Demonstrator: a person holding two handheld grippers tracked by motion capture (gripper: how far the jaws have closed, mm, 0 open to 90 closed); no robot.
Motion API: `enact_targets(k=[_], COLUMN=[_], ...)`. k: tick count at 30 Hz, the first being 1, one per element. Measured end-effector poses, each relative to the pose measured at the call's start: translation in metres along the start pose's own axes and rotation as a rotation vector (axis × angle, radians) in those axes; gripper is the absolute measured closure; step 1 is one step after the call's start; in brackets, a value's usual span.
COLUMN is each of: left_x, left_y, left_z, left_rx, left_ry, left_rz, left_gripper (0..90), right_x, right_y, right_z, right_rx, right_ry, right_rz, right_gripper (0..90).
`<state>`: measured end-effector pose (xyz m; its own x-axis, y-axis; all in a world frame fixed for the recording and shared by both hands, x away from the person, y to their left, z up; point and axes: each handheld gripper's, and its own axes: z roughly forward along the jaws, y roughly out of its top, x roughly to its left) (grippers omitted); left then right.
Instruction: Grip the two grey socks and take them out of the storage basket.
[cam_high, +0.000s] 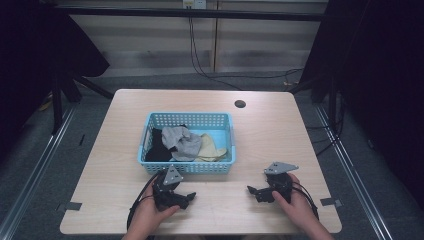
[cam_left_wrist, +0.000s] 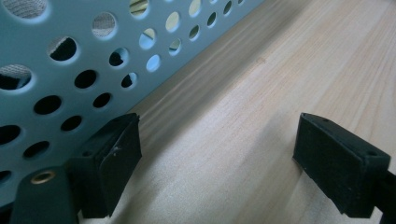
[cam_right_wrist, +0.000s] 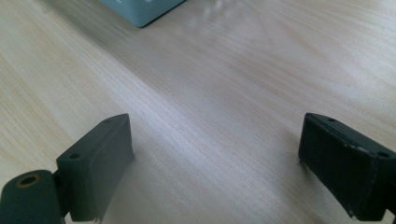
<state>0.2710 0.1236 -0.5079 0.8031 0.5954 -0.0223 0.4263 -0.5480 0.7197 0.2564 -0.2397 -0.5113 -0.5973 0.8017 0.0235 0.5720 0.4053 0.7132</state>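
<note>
Left gripper (cam_high: 184, 198) sits low on the desk (cam_high: 270, 135) near its front edge, just in front of the blue basket (cam_high: 189, 168); jaws spread wide, nothing between them, one pad right beside the perforated basket wall (cam_left_wrist: 56, 74). Basket stands mid-desk, holding a black cloth (cam_high: 158, 146) at its left, a grey cloth (cam_high: 182, 142) bunched in the middle, a cream cloth (cam_high: 211, 148) at its right. All three look soft, light and limp, likely to drape and snag neighbours; best pinched at a raised fold, the grey one's top bunch being easiest. Basket itself looks like light, stiff plastic that may slide if nudged. Right gripper (cam_high: 255, 191) rests toward the front right corner, jaws likewise wide apart and empty over bare wood (cam_right_wrist: 210, 130).
</note>
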Motion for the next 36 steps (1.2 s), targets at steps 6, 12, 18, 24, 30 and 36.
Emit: enact_targets(k=[6,12,18,24,30,36], left_x=[0.0,0.0,-0.001,0.001,0.008,0.019], left_y=[0.0,0.003,0.011,0.018,0.028,0.035], left_z=[0.0,-0.001,-0.006,-0.015,-0.03,-0.04], left_rx=[0.0,0.031,0.11,0.177,0.22,0.273], left_ry=[0.0,-0.004,-0.031,-0.046,-0.073,-0.081], left_rz=[0.001,0.0,-0.025,-0.073,-0.128,-0.168], left_gripper=[14.3,14.4,18.9,21.8,22.8,23.4], right_x=[0.0,0.0,0.0,0.0,0.0,0.0], right_y=[0.0,0.0,0.0,0.0,0.0,0.0], right_z=[0.0,0.0,0.0,0.0,0.0,0.0], right_rx=[0.0,0.0,0.002,-0.002,-0.001,-0.001], right_ry=[0.0,0.0,-0.001,0.002,0.002,0.001], right_rz=[0.0,0.0,0.003,0.0,-0.002,-0.003], right_gripper=[9.3,9.3,9.3,9.3,9.3,9.4])
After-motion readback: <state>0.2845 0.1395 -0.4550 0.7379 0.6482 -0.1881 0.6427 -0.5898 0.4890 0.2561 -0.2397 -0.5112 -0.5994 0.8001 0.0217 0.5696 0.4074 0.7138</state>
